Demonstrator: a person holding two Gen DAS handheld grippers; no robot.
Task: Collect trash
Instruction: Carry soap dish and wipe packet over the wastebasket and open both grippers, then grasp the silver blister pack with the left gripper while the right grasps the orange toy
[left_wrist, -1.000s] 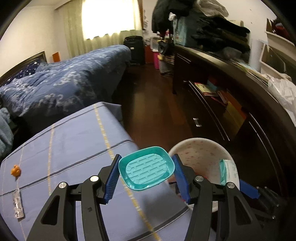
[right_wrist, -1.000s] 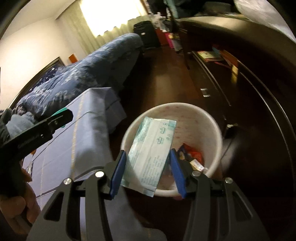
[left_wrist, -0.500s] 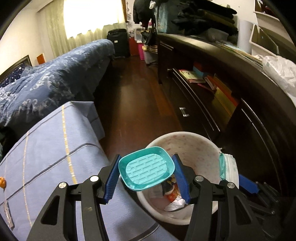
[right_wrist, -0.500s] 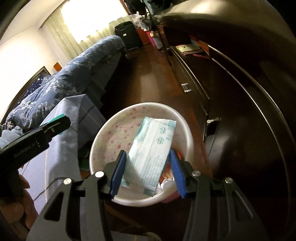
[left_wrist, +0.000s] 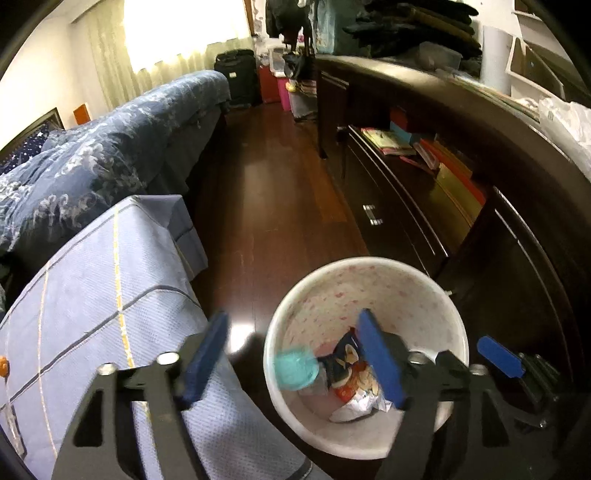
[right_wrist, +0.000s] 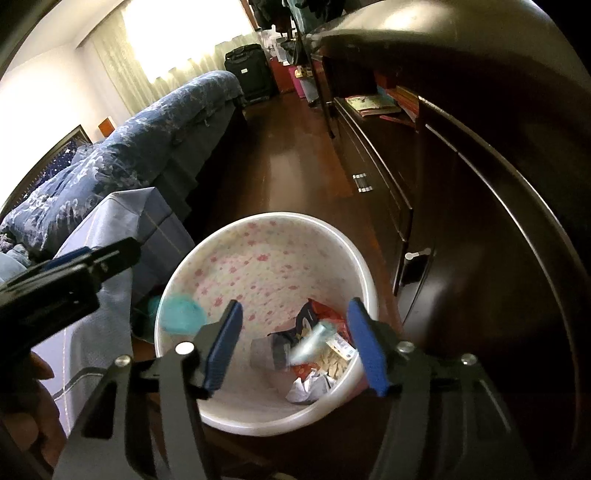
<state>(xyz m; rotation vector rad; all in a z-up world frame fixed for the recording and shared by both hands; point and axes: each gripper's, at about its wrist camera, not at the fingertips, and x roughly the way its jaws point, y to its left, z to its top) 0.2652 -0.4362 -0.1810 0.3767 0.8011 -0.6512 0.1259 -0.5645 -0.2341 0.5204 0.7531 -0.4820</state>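
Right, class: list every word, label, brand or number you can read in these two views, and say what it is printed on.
None can be read.
Snack wrappers in the bin: print blurred.
Falling packet: motion-blurred.
Books on the shelf: too small.

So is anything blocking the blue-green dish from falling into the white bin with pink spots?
Nothing visible does. The blurred teal plastic dish is loose, just inside the open rim of the white pink-spotted bin, with only wrappers below. The left gripper and right gripper both stand open above it.
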